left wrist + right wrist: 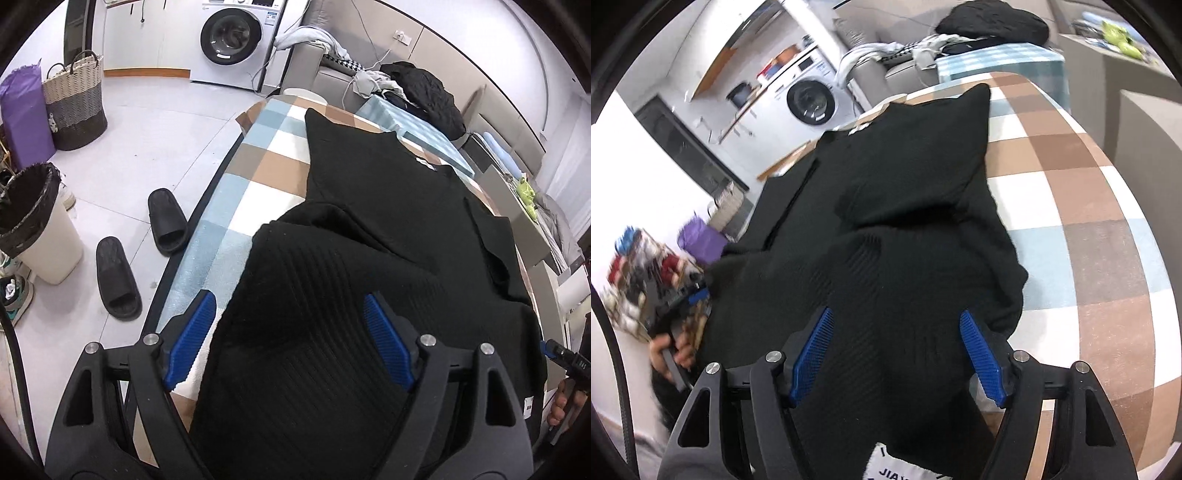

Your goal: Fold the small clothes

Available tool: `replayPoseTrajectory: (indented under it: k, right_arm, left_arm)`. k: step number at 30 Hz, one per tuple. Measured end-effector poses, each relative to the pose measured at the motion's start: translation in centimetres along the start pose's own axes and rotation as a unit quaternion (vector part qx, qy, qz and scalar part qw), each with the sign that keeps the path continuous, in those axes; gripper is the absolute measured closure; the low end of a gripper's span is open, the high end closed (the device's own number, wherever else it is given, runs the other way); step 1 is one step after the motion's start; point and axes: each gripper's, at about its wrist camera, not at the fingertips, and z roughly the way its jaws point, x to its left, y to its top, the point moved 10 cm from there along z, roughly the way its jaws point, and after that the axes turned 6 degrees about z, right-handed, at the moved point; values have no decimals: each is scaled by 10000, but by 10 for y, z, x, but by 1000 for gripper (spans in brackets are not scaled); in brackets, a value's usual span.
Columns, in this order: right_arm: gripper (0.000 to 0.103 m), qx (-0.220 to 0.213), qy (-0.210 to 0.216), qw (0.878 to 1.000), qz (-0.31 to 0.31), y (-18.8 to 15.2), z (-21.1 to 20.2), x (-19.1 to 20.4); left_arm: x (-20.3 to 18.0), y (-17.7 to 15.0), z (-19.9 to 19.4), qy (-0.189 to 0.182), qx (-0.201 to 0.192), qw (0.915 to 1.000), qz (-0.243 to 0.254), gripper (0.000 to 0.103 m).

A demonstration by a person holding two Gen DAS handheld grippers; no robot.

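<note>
Black ribbed knit garment (388,206) on checked blue-brown-white cloth (258,173); long axis runs away from both grippers. Left gripper (291,339) and right gripper (897,350): jaws apart, near hem bunched between each pair, equally near.

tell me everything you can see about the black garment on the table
The black garment is a ribbed knit top, matte and thick-looking. It lies on the checked tablecloth with its far part flat and a pointed sleeve or corner reaching away. The near part is bunched up and folded over. A small white label shows near the neckline, another at the near hem. The left gripper and right gripper each have blue pads spread wide either side of the raised fabric, not pinching it.
</note>
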Motion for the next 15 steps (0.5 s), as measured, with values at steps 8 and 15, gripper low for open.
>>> replayPoseTrajectory:
  k: [8,15]
  right_arm:
    - [102,-820,-449,9952,-295,41,-16,-6]
    - [99,-880,-747,9912,642,80,-21,-67]
  left_arm:
    - [-13,14,3,104,-227,9994,244,96]
    - [-13,26,-2,101,-255,9995,154,96]
